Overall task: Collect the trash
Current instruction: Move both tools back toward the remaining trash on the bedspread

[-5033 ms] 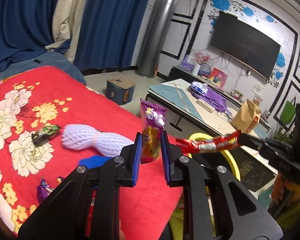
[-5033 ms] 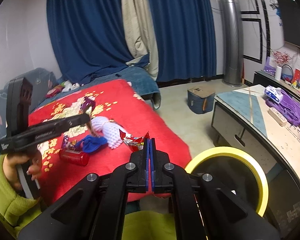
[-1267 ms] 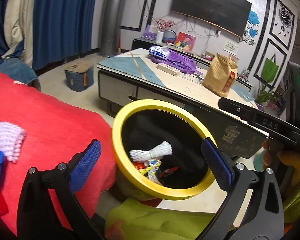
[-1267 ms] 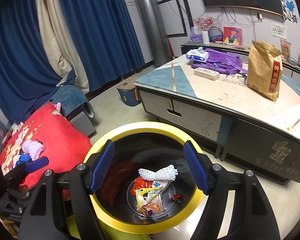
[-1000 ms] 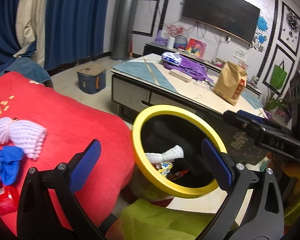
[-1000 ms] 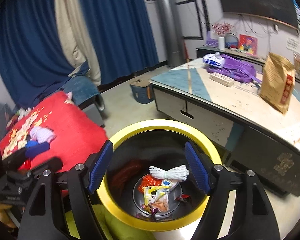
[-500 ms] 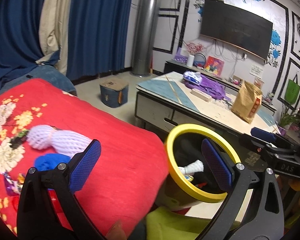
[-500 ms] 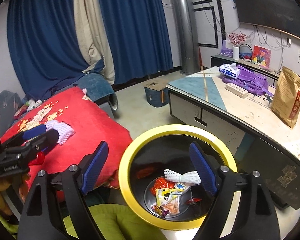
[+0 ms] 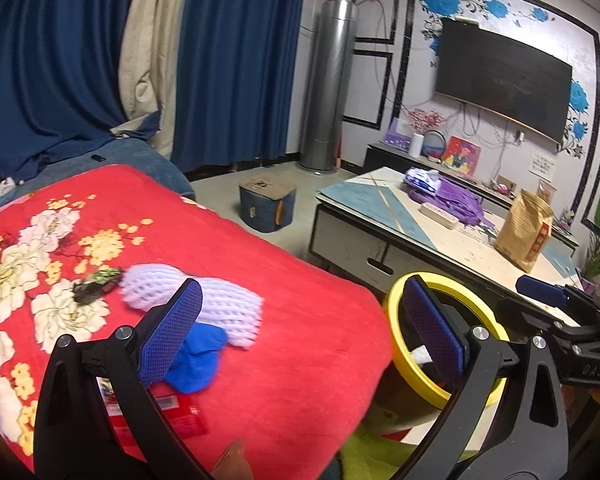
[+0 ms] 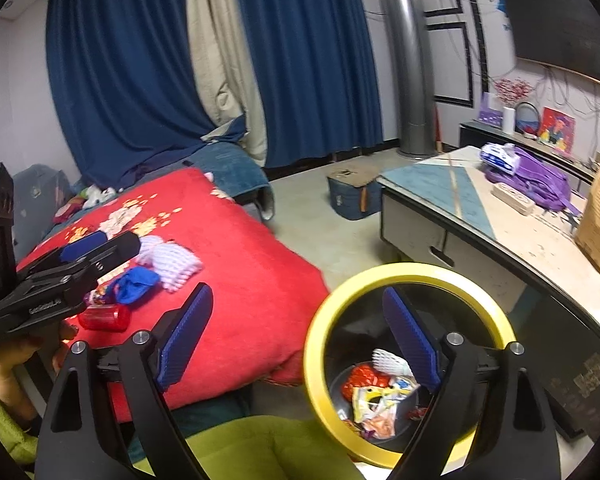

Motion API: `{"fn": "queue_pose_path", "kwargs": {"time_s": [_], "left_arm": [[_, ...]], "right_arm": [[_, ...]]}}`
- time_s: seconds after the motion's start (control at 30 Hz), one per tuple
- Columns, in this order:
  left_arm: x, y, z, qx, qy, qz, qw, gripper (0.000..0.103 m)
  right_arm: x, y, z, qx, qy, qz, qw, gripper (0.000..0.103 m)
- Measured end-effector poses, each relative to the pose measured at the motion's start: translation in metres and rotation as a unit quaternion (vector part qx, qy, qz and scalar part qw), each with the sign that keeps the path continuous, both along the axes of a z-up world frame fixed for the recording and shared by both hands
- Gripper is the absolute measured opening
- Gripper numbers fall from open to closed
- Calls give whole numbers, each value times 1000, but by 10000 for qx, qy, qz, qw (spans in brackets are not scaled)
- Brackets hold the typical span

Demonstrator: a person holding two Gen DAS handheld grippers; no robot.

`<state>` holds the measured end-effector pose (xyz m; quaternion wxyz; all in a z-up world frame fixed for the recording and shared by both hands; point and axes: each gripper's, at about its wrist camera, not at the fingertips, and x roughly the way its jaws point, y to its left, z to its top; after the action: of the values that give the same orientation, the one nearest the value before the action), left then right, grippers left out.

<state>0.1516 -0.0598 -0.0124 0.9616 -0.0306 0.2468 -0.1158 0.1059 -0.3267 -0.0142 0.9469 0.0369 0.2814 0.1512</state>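
In the left wrist view, the left gripper point(image 9: 300, 324) stood wide apart with nothing between its blue pads. Beneath it lay the red floral blanket point(image 9: 292, 344), bearing a white foam net point(image 9: 204, 300), a blue crumpled piece point(image 9: 196, 356) touching the net's near edge, a dark green wrapper point(image 9: 96, 280) just beside the net's far end, and a red packet point(image 9: 172, 412) with white lettering too blurred to read. The yellow-rimmed bin point(image 9: 400, 356) sat at the blanket's right edge, partly behind the right finger. The right gripper point(image 9: 548, 300) reached in from the right, its body marked "DAS". A brown paper bag point(image 9: 524, 232) on the low table point(image 9: 380, 216) carried a red label that could not be read.

In the right wrist view, the right gripper point(image 10: 296, 340) was opening, its jaws empty. The bin point(image 10: 320, 328) held a white net and bright wrappers; their print was illegible. The left gripper point(image 10: 96, 256) hovered over the blue piece point(image 10: 136, 280) and foam net point(image 10: 172, 256), with white lettering on its body too small to make out. A red packet point(image 10: 104, 318) lay near it on the blanket point(image 10: 240, 272).
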Motion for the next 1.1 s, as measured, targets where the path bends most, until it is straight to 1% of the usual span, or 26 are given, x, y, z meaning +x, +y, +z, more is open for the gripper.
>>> {"fn": "queue_pose_path", "kwargs": {"time_s": [0.13, 0.37, 0.7, 0.8, 0.9, 1.1], "left_arm": [[1, 14, 3, 45, -81, 219, 9997, 92], [7, 43, 5, -12, -61, 598, 9982, 92], [14, 83, 3, 15, -23, 1136, 9935, 92], [17, 101, 2, -44, 25, 1340, 9910, 92], [21, 121, -2, -138, 149, 1619, 9866, 92], [28, 155, -13, -420, 446, 1910, 9797, 92]], "right_arm": [[3, 20, 3, -44, -45, 247, 9997, 84], [20, 57, 7, -33, -11, 529, 9986, 84], [50, 105, -3, -75, 178, 783, 9967, 84], [58, 118, -10, -135, 228, 846, 9961, 84], [69, 129, -16, -172, 300, 872, 9956, 84], [92, 149, -29, -179, 486, 936, 9943, 84]]}}
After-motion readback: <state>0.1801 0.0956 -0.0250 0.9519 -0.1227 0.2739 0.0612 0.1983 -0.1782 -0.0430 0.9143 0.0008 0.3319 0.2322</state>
